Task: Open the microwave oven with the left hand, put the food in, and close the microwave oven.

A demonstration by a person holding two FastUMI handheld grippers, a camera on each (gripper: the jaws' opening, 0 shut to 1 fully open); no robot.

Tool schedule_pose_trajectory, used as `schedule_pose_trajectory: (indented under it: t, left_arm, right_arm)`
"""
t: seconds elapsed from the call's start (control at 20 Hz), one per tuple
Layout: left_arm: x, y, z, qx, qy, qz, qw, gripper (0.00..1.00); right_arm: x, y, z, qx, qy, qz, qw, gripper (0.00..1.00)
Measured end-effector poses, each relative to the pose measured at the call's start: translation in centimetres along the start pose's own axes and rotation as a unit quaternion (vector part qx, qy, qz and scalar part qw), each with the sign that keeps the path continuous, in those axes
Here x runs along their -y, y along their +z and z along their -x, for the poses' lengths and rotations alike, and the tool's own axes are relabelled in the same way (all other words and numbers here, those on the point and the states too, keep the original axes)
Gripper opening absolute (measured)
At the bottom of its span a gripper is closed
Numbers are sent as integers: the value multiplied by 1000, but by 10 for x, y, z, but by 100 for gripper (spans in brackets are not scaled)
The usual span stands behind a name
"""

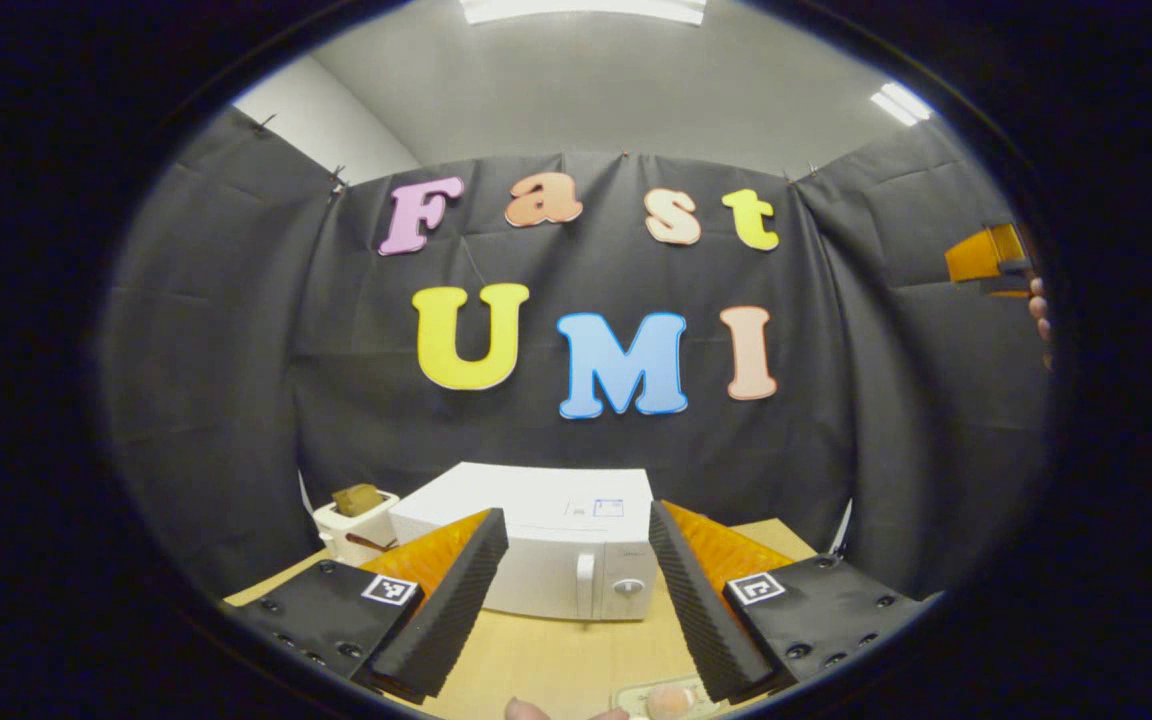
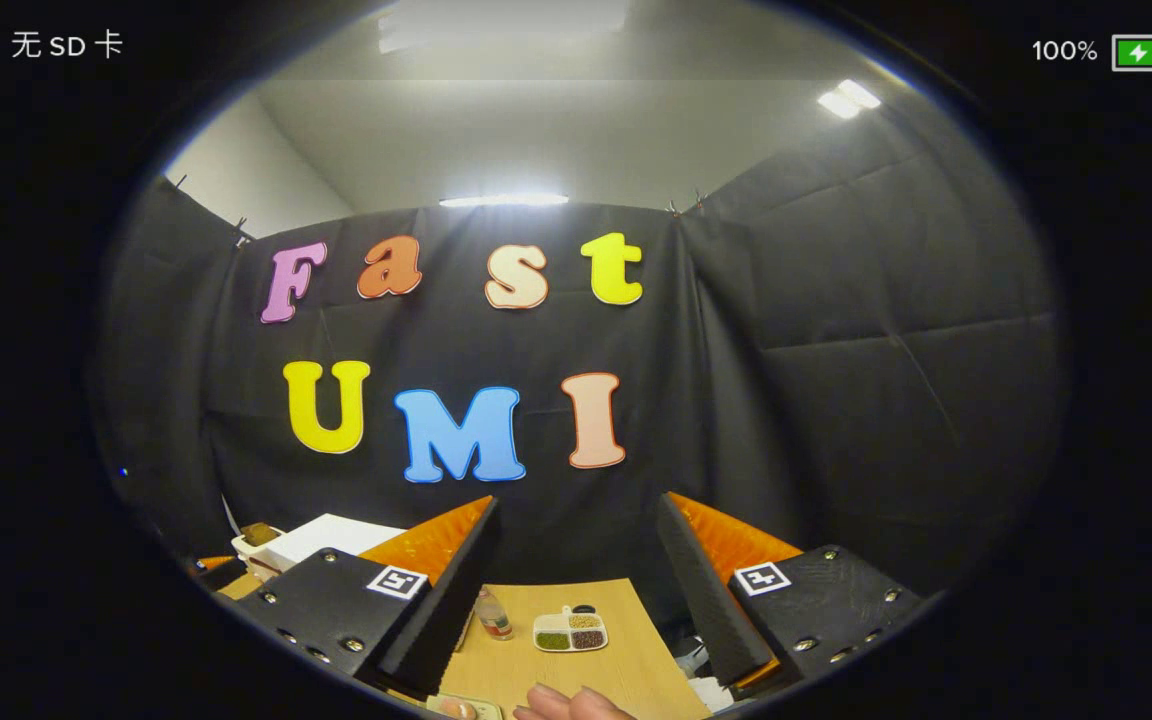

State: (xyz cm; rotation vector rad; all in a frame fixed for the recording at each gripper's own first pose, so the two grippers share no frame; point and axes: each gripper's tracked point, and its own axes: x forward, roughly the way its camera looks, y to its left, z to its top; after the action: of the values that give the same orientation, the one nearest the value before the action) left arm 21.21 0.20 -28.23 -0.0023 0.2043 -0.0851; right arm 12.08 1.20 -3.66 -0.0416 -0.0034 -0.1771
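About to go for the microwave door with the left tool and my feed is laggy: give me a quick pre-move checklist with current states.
1. Left tool open, holding nothing: ok.
2. Microwave door shut, handle facing the left tool: ok.
3. Bare table between left tool and door: ok.
4. Right tool open, holding nothing: ok.
5. Food tray at the near table edge: cannot tell what it holds.
6. Toaster stands left of the microwave, off the path: ok.

Left gripper: two wedge-shaped fingers with ribbed inner faces, each rising from a flat plate studded with round screw heads and carrying a small square black-and-white marker tag. Right gripper has the same build, ribbed wedges, screwed plates, and a square tag on each side.
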Motion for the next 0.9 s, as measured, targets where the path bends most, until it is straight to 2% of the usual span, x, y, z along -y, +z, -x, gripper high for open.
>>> schedule_pose_trajectory:
  t: [0.1, 0.15, 0.2, 0.3, 0.35, 0.4, 0.5, 0.65, 0.7, 0.75, 0.85, 0.9]
  left_arm:
    - [-4, -31, -30, -13, -14, 12, 1000, 96]
    - [-4, -46, -43, -18, -20, 14, 1000, 94]
    - [-6, -64, -57, -26, -24, 11, 999, 97]
    - [-7, -96, -82, -46, -33, -9, 998, 94]
    - [-5, -111, -92, -53, -39, -17, 998, 97]
    - [-4, -122, -102, -58, -45, -21, 997, 99]
    - [-1, -144, -117, -67, -58, -17, 996, 94]
    - [4, -175, -138, -86, -70, -3, 994, 94]
    - [5, -186, -146, -92, -71, 1, 993, 97]
    - [4, -195, -155, -97, -73, 5, 993, 94]
    - [3, -212, -168, -106, -72, 9, 992, 99]
    - [2, -220, -176, -111, -71, 7, 991, 96]
  right_arm:
    - [-9, 3, -7, 4, -17, 27, 999, 95]
    - [-13, 5, -12, 4, -25, 38, 999, 95]
    - [-17, 3, -15, 1, -32, 46, 998, 95]
    - [-26, -1, -23, -8, -41, 54, 998, 96]
    - [-29, -3, -27, -13, -47, 58, 997, 96]
    - [-30, -6, -29, -17, -51, 62, 997, 96]
    - [-31, -11, -35, -24, -64, 74, 995, 95]
    - [-33, -21, -41, -41, -77, 84, 993, 96]
    - [-34, -25, -42, -47, -80, 88, 992, 96]
    - [-35, -26, -42, -50, -83, 93, 991, 95]
    - [-36, -27, -43, -53, -89, 104, 989, 95]
    - [-36, -28, -43, -54, -91, 109, 988, 95]
